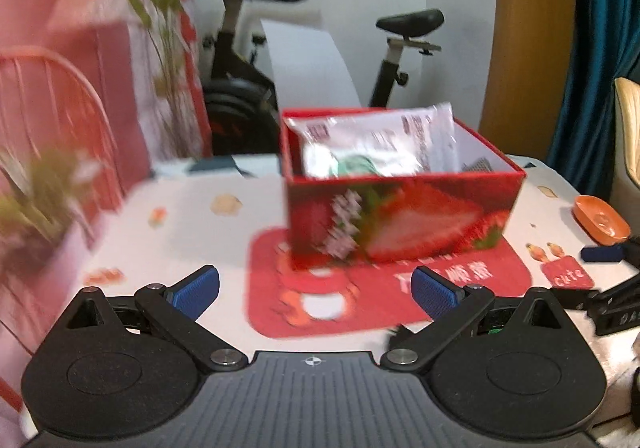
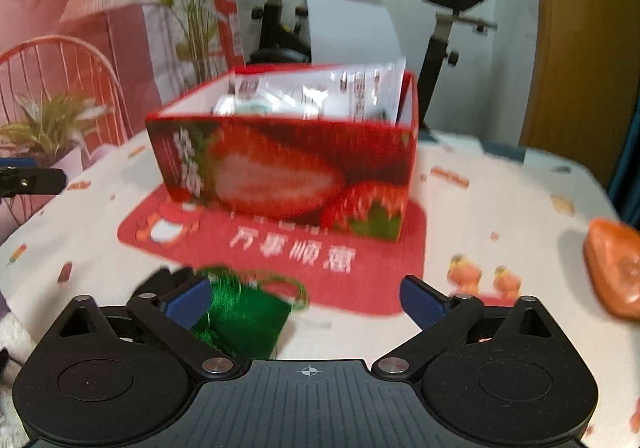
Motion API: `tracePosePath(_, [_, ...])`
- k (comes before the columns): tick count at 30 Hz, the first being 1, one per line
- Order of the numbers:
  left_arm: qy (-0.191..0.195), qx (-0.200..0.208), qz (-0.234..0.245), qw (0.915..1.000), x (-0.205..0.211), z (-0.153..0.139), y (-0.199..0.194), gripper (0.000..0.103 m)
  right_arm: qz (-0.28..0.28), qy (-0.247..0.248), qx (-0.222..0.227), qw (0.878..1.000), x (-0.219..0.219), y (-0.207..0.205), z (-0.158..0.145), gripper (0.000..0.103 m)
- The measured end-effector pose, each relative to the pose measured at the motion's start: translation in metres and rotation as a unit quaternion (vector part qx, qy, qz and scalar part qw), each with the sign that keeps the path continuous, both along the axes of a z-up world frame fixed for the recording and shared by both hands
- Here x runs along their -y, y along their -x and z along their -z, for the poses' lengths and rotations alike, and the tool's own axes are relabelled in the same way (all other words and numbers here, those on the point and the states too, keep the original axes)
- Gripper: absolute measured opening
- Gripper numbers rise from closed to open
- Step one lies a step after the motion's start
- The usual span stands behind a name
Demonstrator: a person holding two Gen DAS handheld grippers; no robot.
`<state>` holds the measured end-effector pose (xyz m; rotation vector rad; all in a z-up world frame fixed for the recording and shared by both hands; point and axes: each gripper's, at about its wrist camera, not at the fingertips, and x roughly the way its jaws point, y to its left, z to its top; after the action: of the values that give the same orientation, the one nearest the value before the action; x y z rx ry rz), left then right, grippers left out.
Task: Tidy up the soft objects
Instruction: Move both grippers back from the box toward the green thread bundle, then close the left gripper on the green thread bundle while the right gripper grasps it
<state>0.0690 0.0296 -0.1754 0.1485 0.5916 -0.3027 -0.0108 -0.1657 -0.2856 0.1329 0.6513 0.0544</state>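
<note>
Nearest of all lies a green pouch [image 2: 244, 312] of shiny fabric with a cord loop, flat on the tablecloth [image 2: 480, 215] just beside the near left finger of the right gripper [image 2: 306, 298], whose jaws stand wide apart and hold nothing. The left gripper [image 1: 316, 290] is likewise spread and empty, over the red mat [image 1: 480, 272]. If the right gripper closes where it is, I think it could catch only the cord or a corner (the cloth looks slippery), and the pouch might slide out on the way up. Farther off, the strawberry box [image 2: 280, 167] sits on the mat with a crinkly plastic packet [image 2: 360, 91] poking above its rim; a careless drop could snag on that packet. An orange dish [image 2: 616, 272] rests at the right.
</note>
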Motion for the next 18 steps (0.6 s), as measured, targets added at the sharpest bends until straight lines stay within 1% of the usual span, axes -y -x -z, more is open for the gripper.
tracePosePath(2, [0.016, -0.013, 0.002, 0.9998, 0.006, 0.014, -0.001, 0.101, -0.006, -0.012, -0.011, 1.000, 0.002, -0.002, 0.009, 0.091])
tracePosePath(3, [0.022, -0.018, 0.004, 0.9996, 0.006, 0.020, 0.000, 0.098, -0.009, -0.016, -0.016, 1.000, 0.002, -0.003, 0.013, 0.089])
tracePosePath(4, [0.029, -0.025, 0.007, 0.9992, 0.010, 0.026, 0.000, 0.093, -0.014, -0.019, -0.021, 1.000, 0.001, -0.004, 0.017, 0.085])
tracePosePath(5, [0.035, -0.031, 0.010, 0.9989, 0.013, 0.032, 0.001, 0.091, -0.019, -0.021, -0.024, 0.999, 0.000, -0.005, 0.019, 0.082])
tracePosePath(7, [0.050, -0.044, 0.024, 0.9975, 0.021, 0.041, 0.004, 0.085, -0.030, -0.023, -0.030, 0.999, -0.002, -0.007, 0.023, 0.080])
tracePosePath(8, [0.056, -0.050, 0.031, 0.9967, 0.025, 0.044, 0.004, 0.084, -0.037, -0.023, -0.032, 0.999, -0.004, -0.007, 0.025, 0.078])
tracePosePath(9, [0.060, -0.055, 0.039, 0.9959, 0.029, 0.046, 0.003, 0.080, -0.042, -0.023, -0.033, 0.998, -0.006, -0.008, 0.027, 0.077])
tracePosePath(12, [0.061, -0.066, 0.064, 0.9939, 0.041, 0.051, 0.002, 0.070, -0.057, -0.034, -0.039, 0.997, -0.010, -0.011, 0.031, 0.074])
tracePosePath(13, [0.060, -0.070, 0.071, 0.9932, 0.045, 0.053, 0.001, 0.066, -0.061, -0.038, -0.041, 0.997, -0.010, -0.012, 0.033, 0.071])
tracePosePath(15, [0.066, -0.083, 0.085, 0.9907, 0.054, 0.056, -0.001, 0.062, -0.065, -0.044, -0.046, 0.996, -0.010, -0.015, 0.037, 0.067])
tracePosePath(18, [0.081, -0.108, 0.112, 0.9845, 0.069, 0.061, -0.005, 0.060, -0.075, -0.054, -0.042, 0.995, -0.012, -0.020, 0.040, 0.065])
